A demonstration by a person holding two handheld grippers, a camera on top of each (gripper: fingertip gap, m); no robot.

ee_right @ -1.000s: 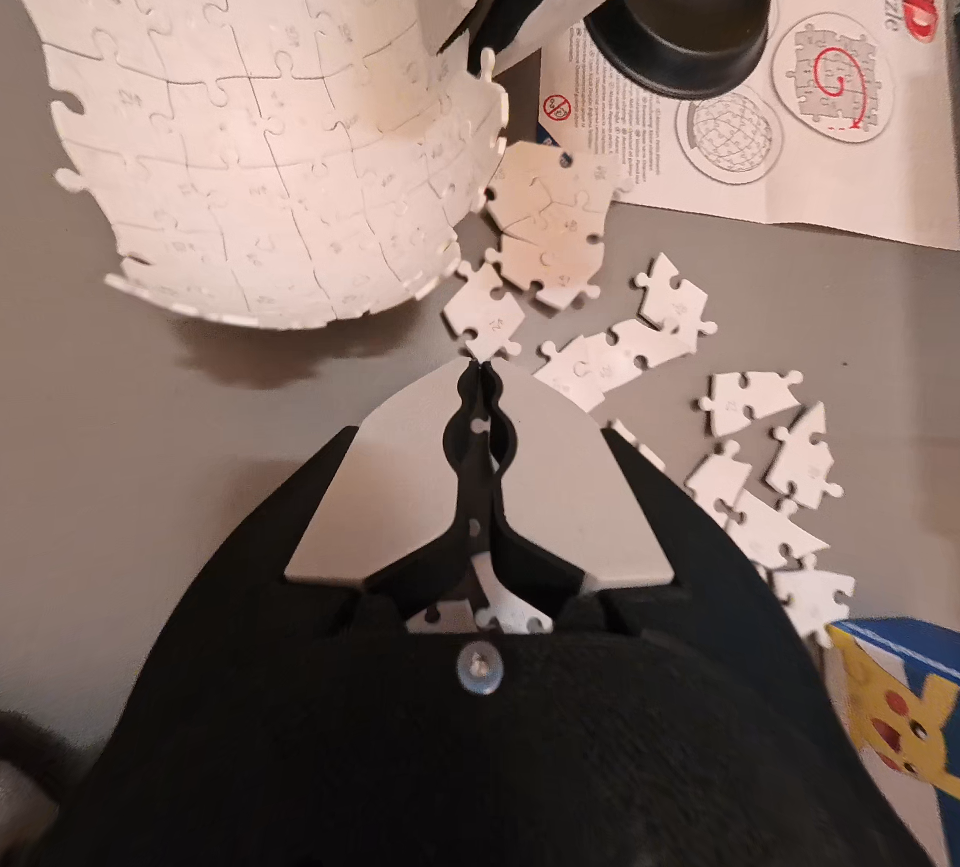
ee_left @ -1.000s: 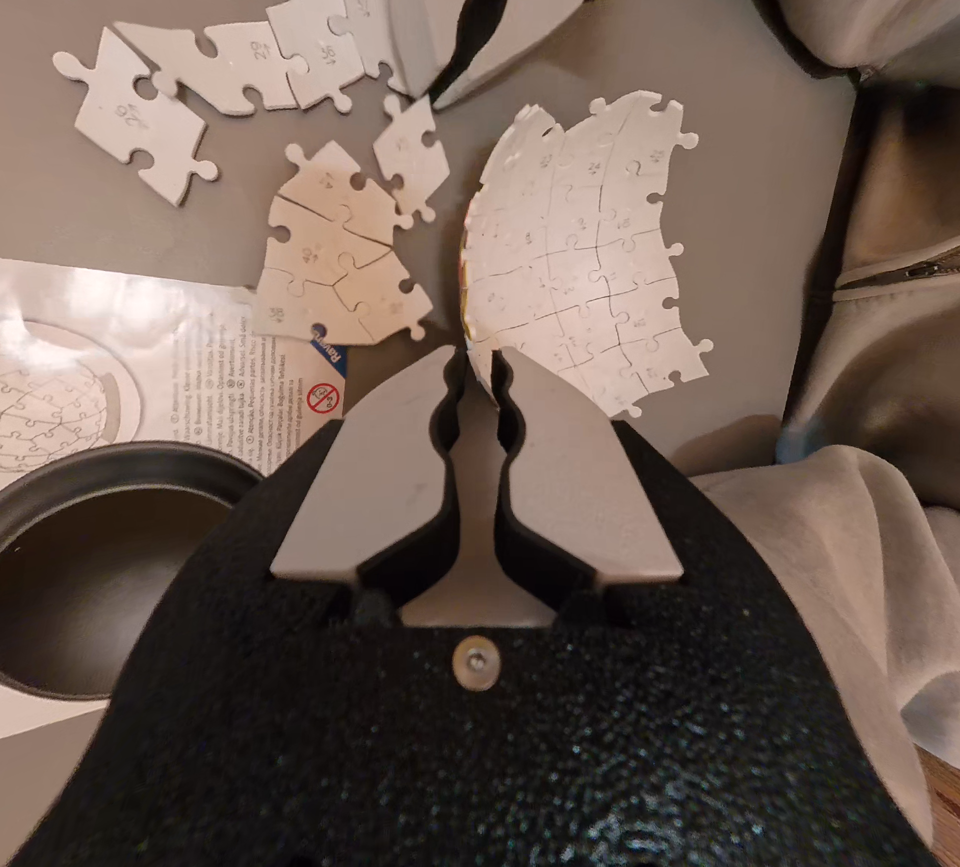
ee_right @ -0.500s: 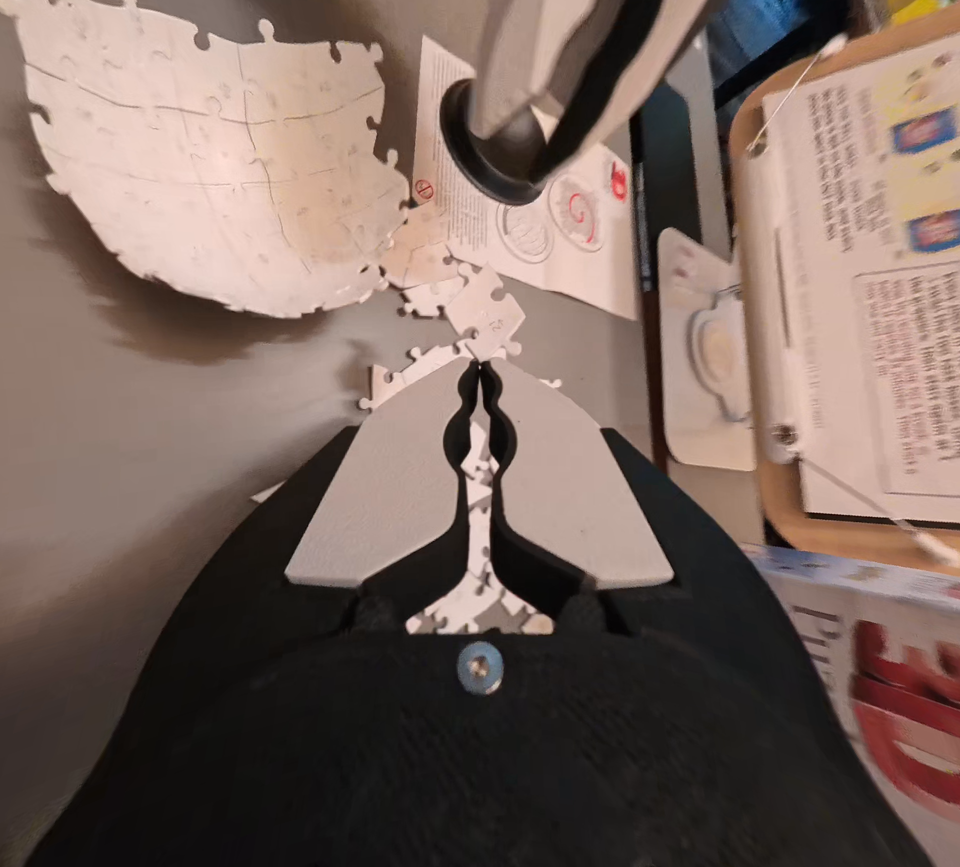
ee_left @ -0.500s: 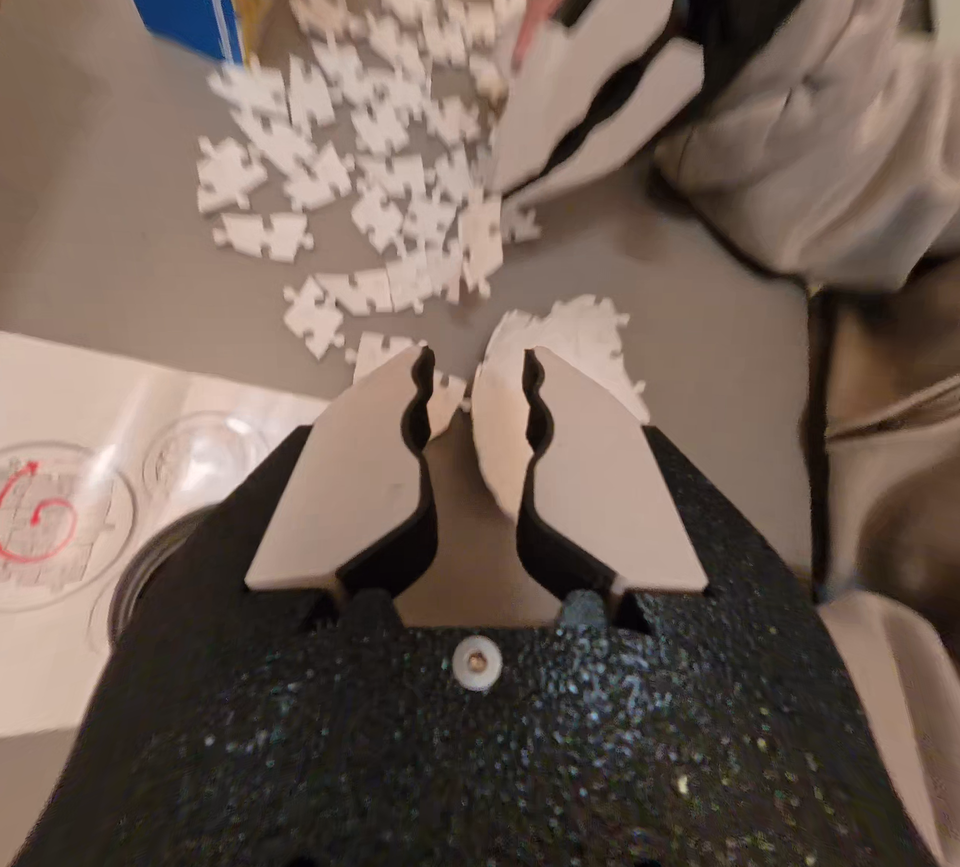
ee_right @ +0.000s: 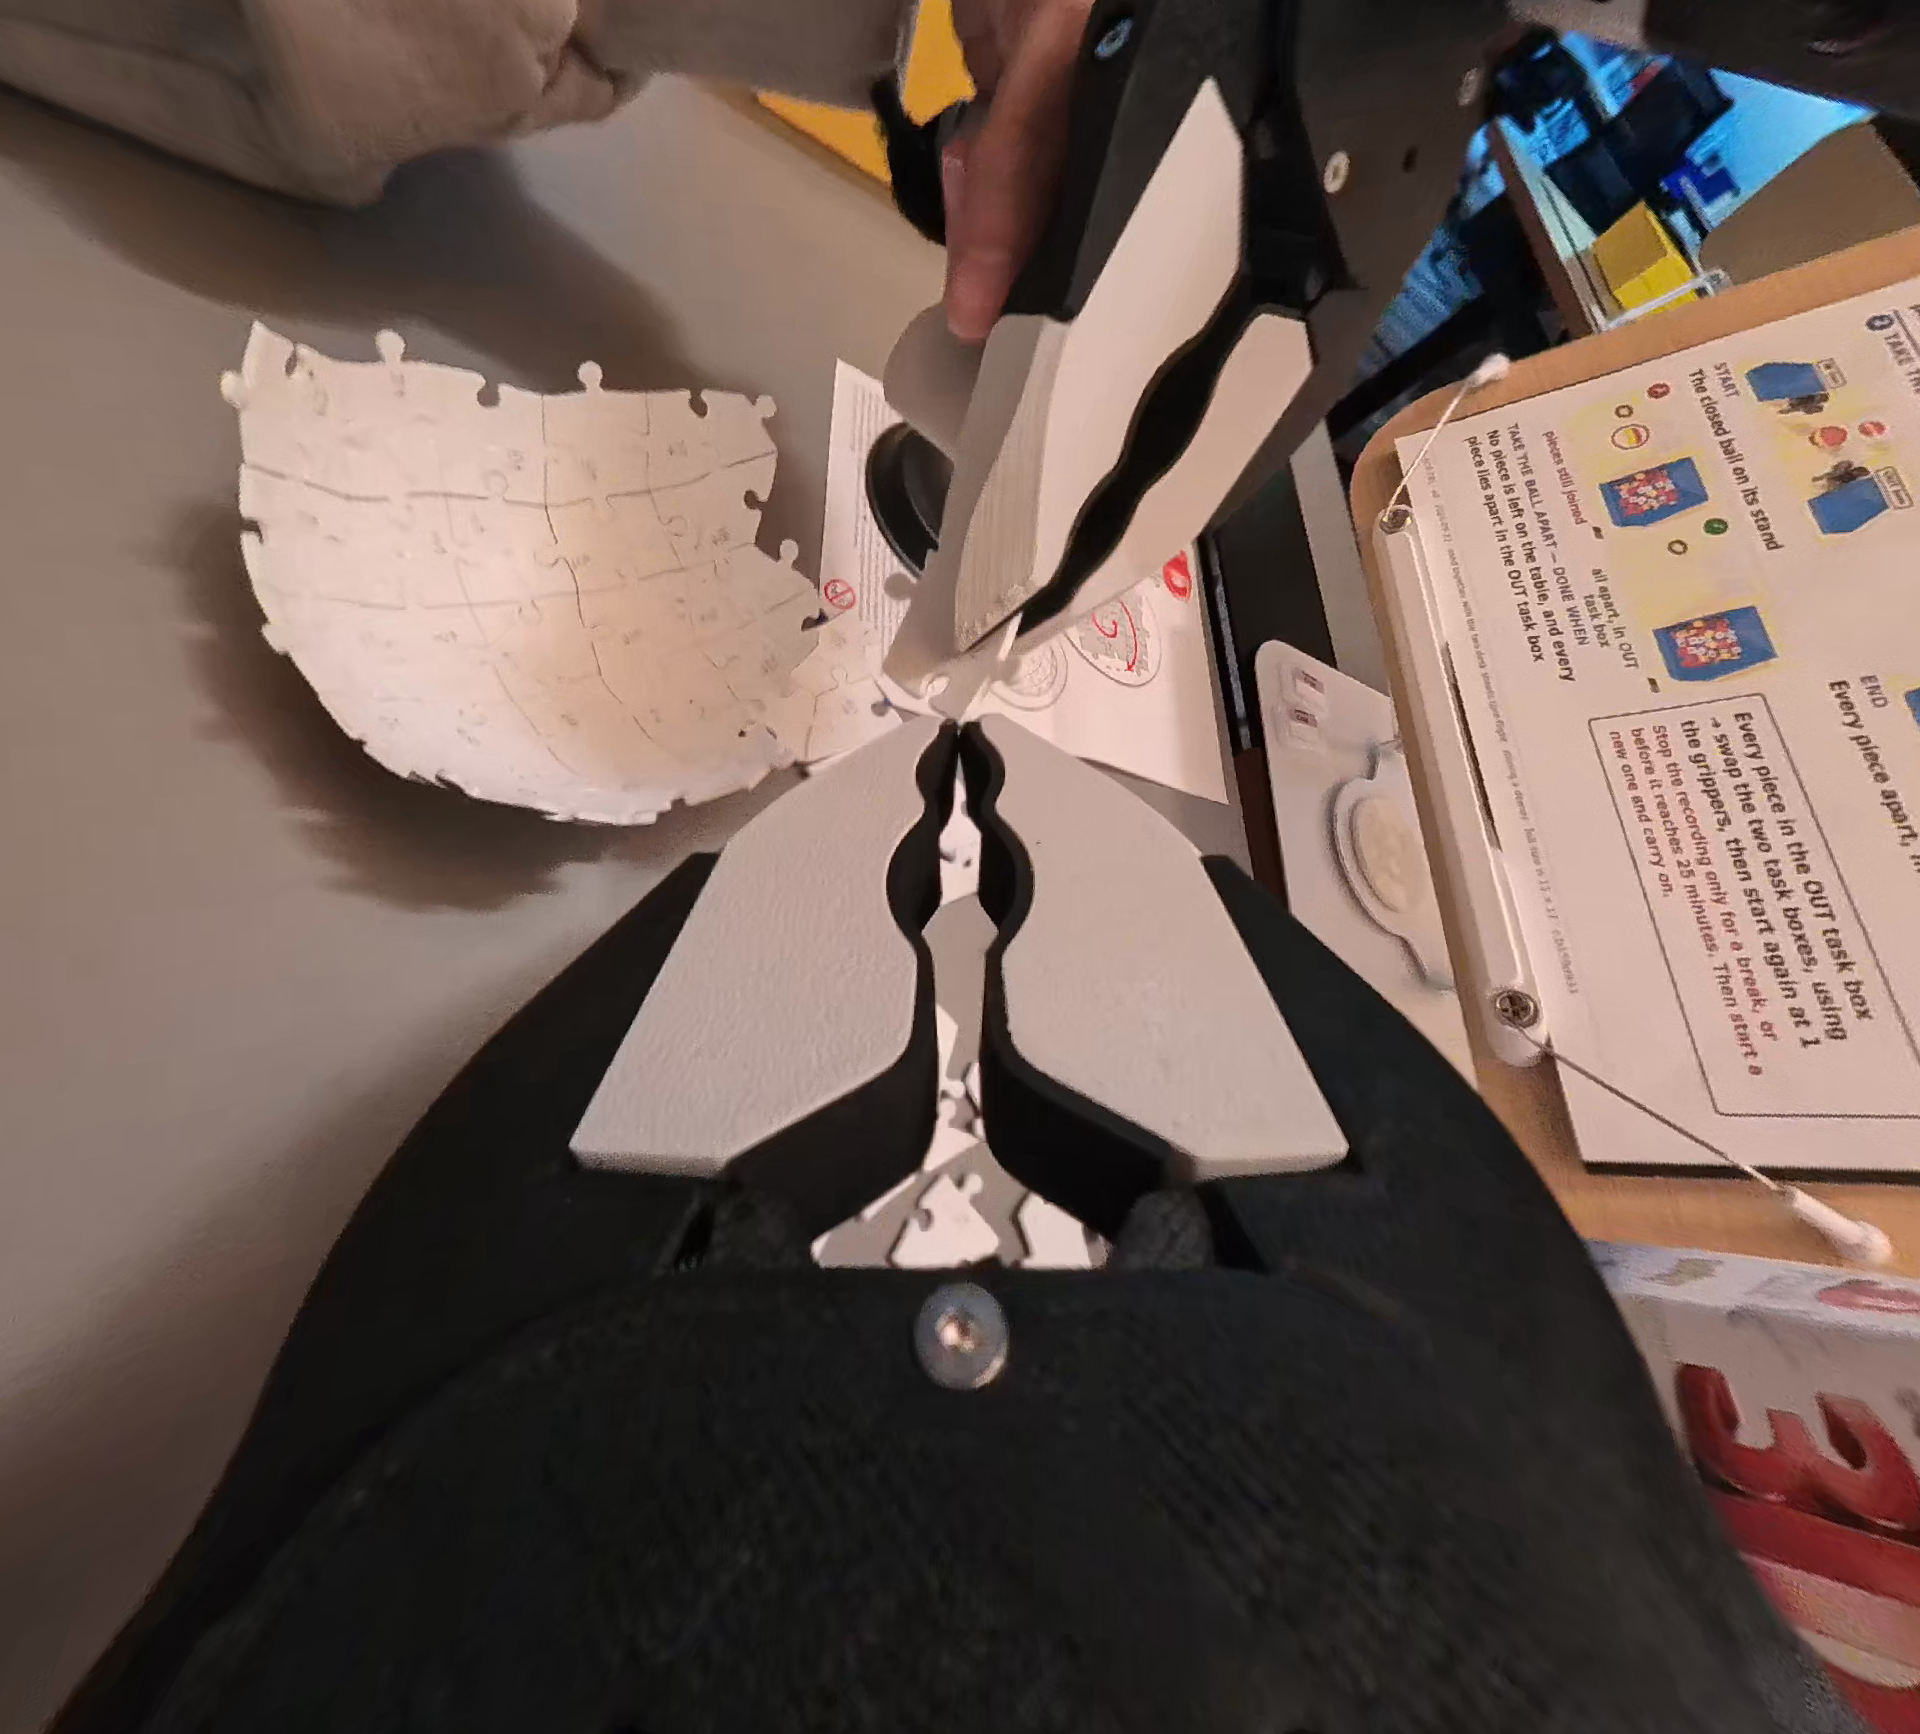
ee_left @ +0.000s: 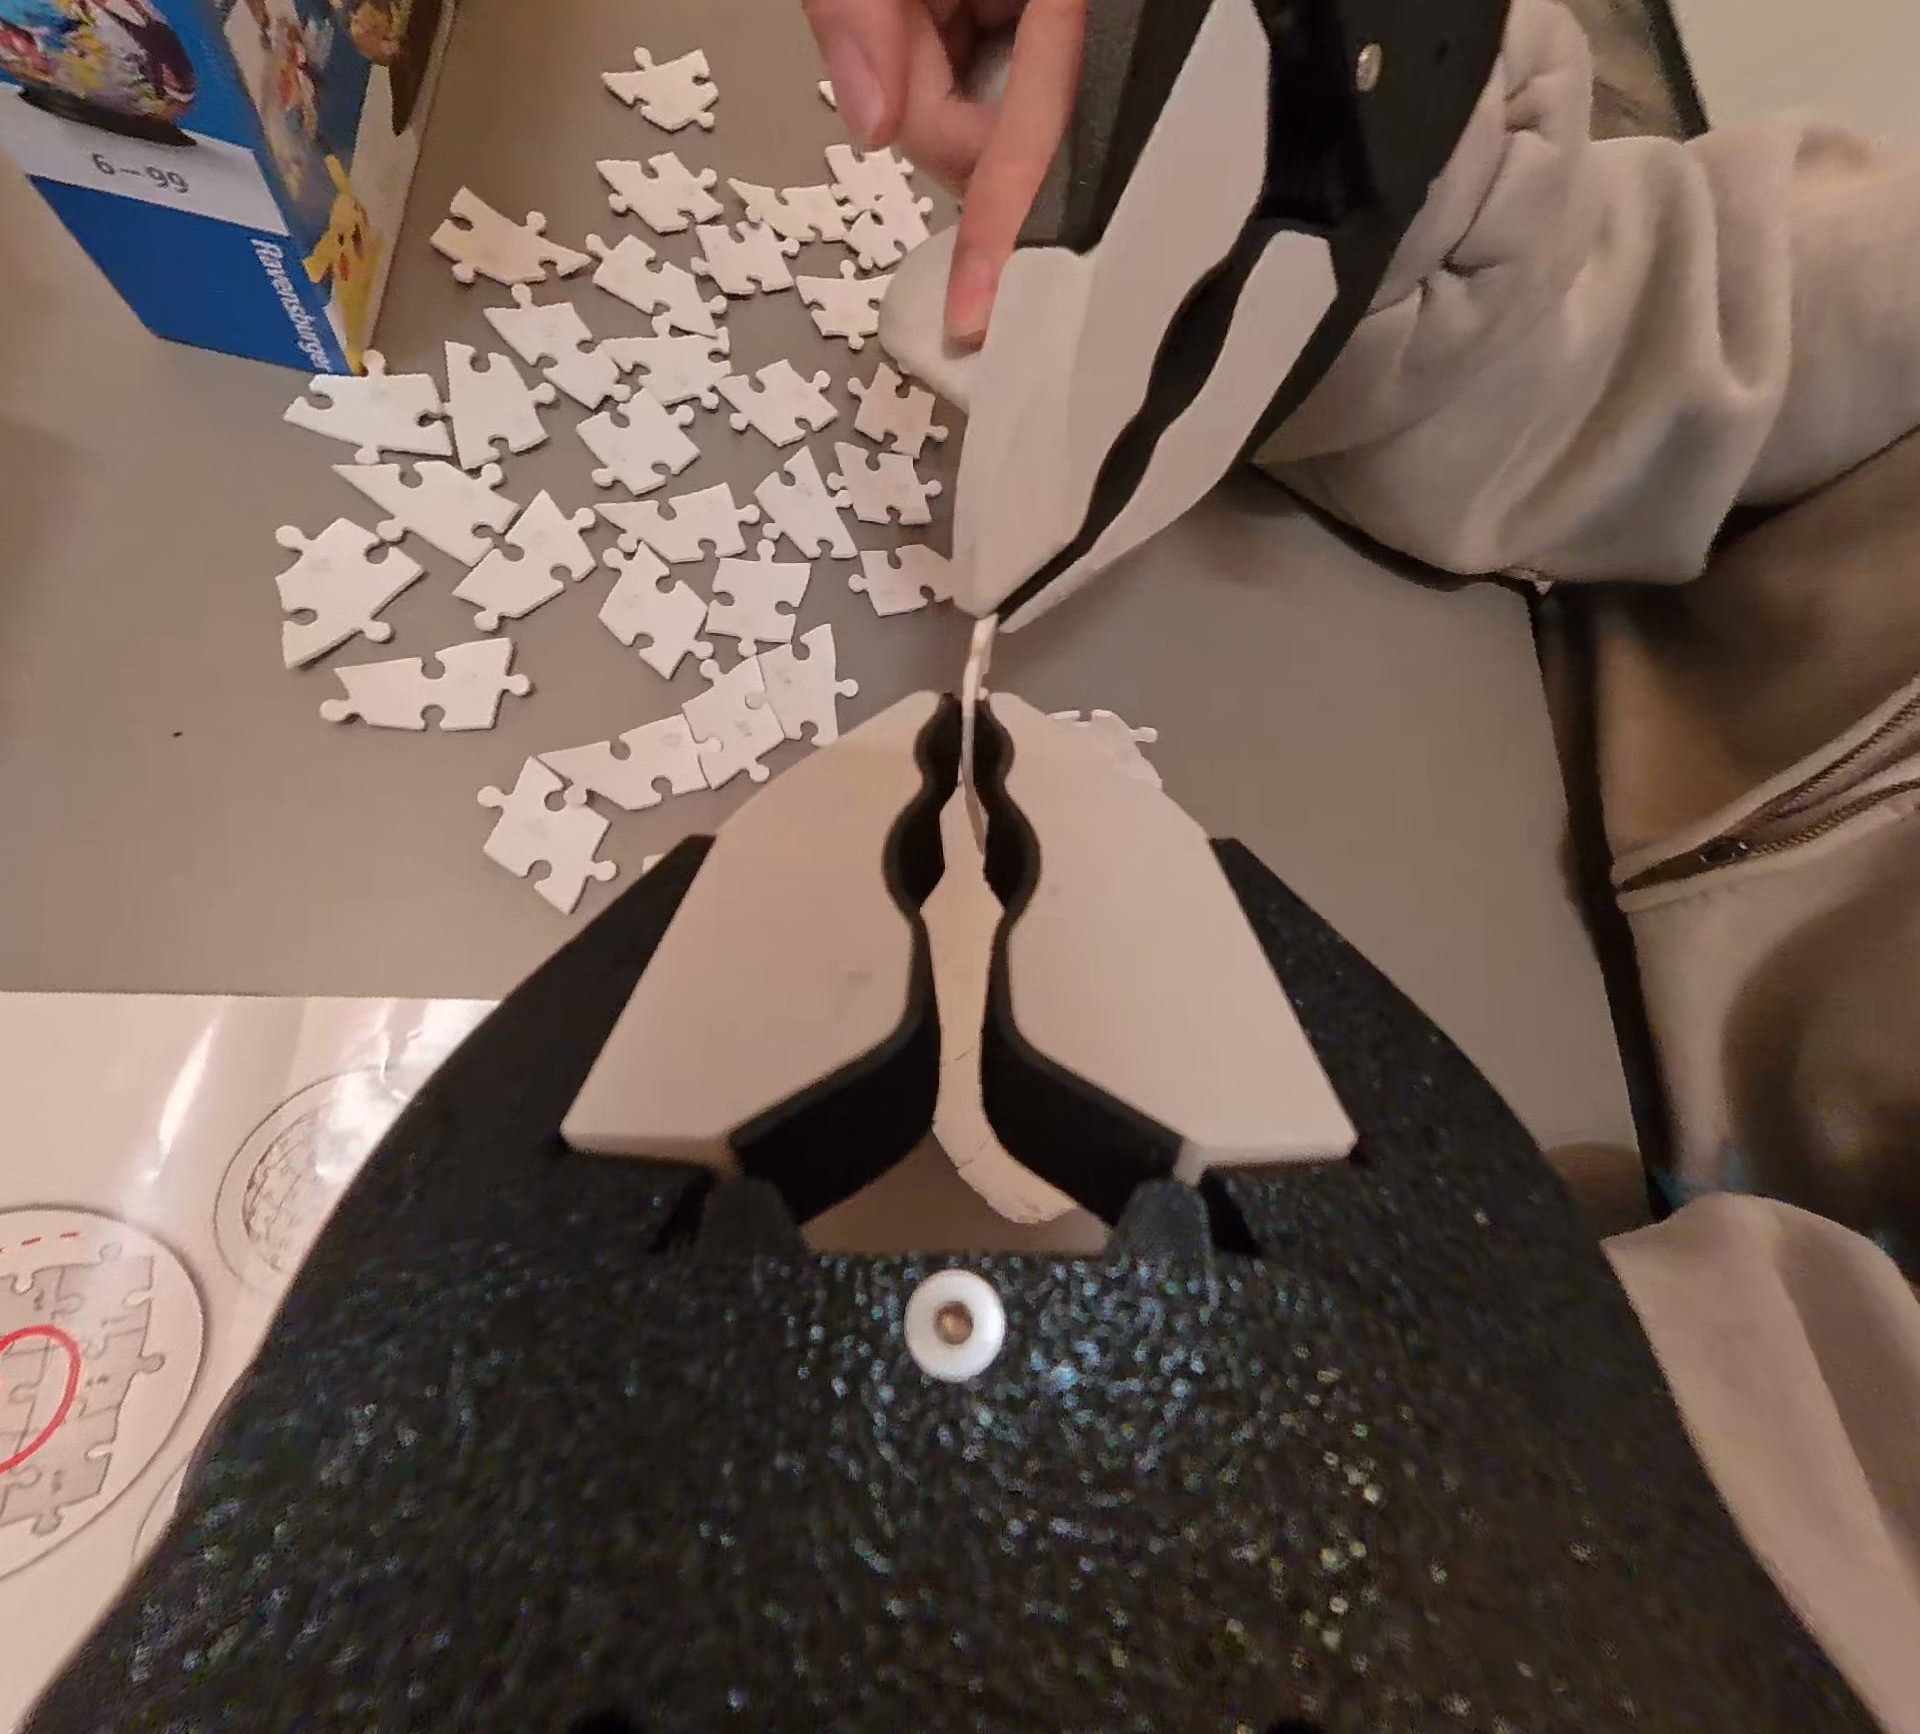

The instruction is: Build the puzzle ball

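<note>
Left gripper (ee_left: 971, 708) jaws now around shell edge (ee_left: 975, 957).

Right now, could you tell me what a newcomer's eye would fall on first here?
The left gripper and right gripper meet tip to tip, both apparently pinching one small white puzzle piece. Beside them the curved, half-built ball shell lies on the grey table, and loose pieces are scattered near the blue box.

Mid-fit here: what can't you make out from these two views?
- Left wrist view: the joint between held piece and shell, seen edge-on, pinched between left gripper and right gripper.
- Right wrist view: black stand, mostly behind the left gripper.
- Both views: numbers on loose pieces, too small.
</note>
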